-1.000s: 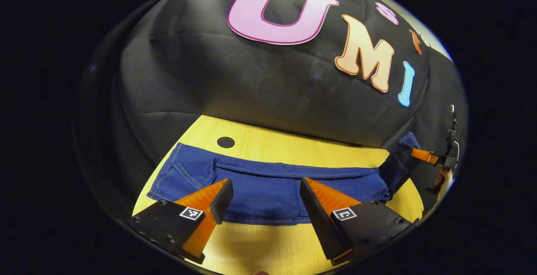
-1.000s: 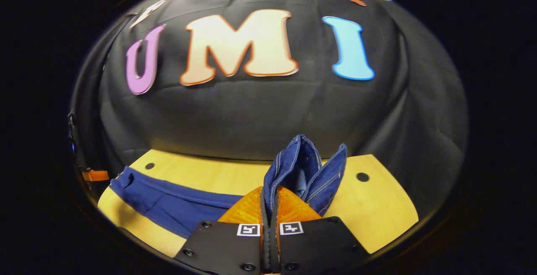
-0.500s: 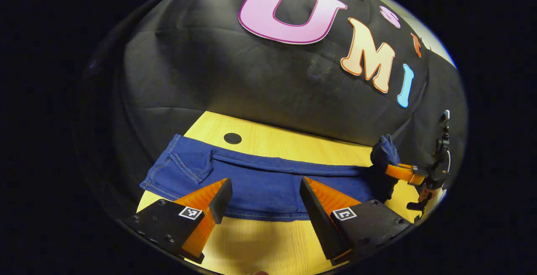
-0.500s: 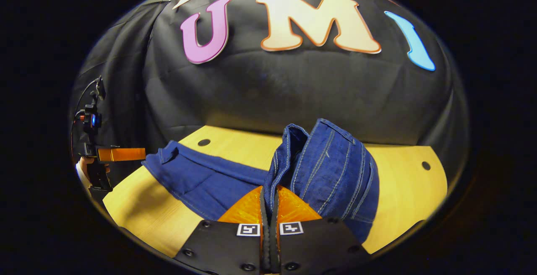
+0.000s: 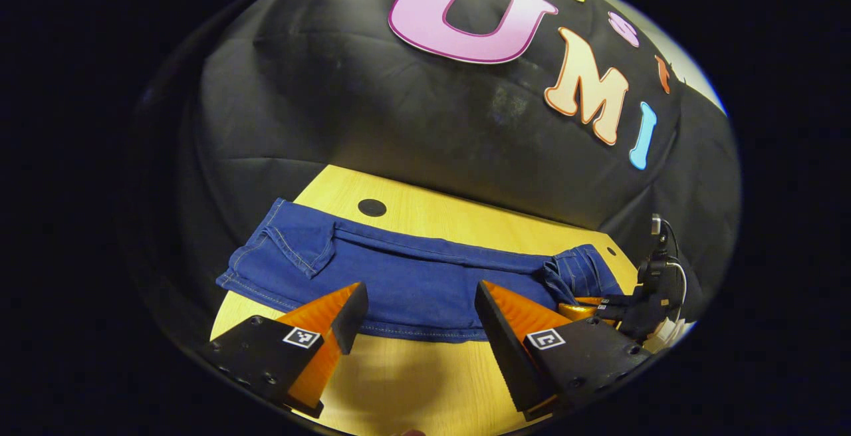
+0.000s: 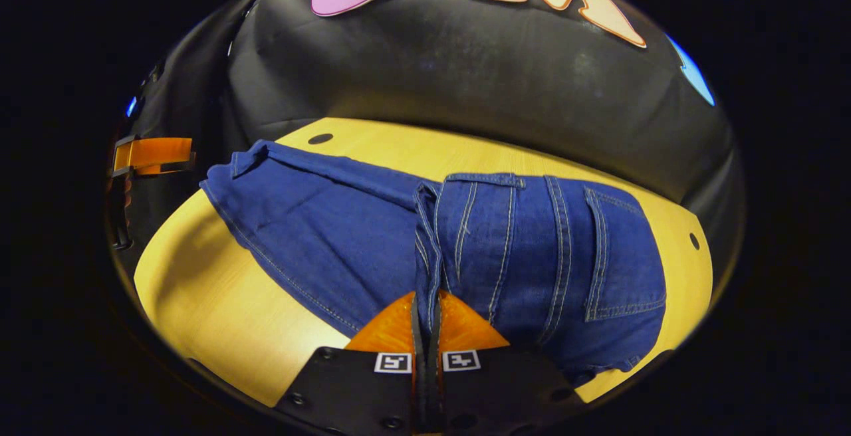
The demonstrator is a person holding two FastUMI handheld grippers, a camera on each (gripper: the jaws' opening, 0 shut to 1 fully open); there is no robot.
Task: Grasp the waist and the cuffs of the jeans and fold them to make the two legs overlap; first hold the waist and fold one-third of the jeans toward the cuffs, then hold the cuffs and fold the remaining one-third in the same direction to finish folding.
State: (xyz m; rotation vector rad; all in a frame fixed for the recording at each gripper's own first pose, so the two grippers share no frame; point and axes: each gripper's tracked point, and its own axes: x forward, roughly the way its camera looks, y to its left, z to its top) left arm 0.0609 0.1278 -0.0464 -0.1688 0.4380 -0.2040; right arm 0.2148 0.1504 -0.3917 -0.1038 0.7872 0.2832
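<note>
since half a second ago the right hand-held gripper (image 6: 426,310), closed on the waist (image 6: 425,236), has lowered the soft, heavy jeans (image 5: 405,276) onto the worktop (image 6: 199,296) toward 9 o'clock; left hand-held gripper (image 5: 419,320) stays wide, so take the thick cuffs (image 5: 279,256) next.

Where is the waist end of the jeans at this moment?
In the right gripper view, the waist end lies folded over the legs on the wooden table, its edge pinched in the right gripper.
</note>
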